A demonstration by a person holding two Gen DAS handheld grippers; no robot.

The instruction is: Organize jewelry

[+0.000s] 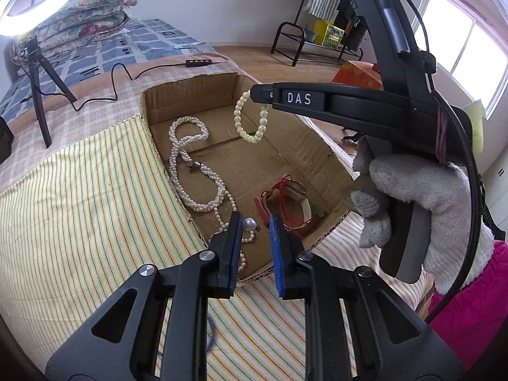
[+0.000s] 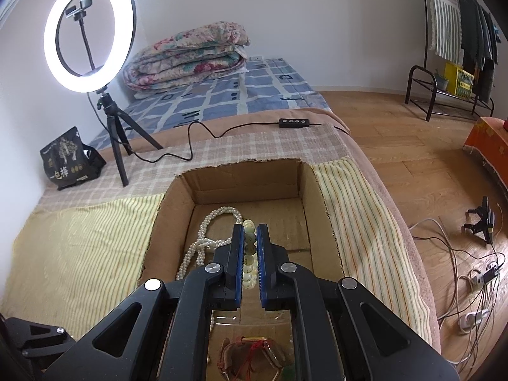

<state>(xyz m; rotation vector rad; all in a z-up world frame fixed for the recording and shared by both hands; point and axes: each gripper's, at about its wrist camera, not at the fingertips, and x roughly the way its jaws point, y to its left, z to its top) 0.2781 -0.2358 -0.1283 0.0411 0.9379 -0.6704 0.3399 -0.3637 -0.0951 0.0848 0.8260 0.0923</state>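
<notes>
Beads, round and pale green, make a bracelet [image 1: 250,117] that hangs over the cardboard box [image 1: 330,165], pinched tight in the right gripper [image 2: 250,255]. I think this step is putting it into the box, so next those tongs should go lower and let go. The left gripper [image 1: 254,244] holds nothing I can see; its 2 blue pads [image 1: 234,247] stand a narrow way apart above a big shiny pearl [image 1: 249,224]. A long bumpy pearl necklace [image 1: 190,171] and a watch [image 1: 293,204] tied with thin red string lie inside the rough brown box.
</notes>
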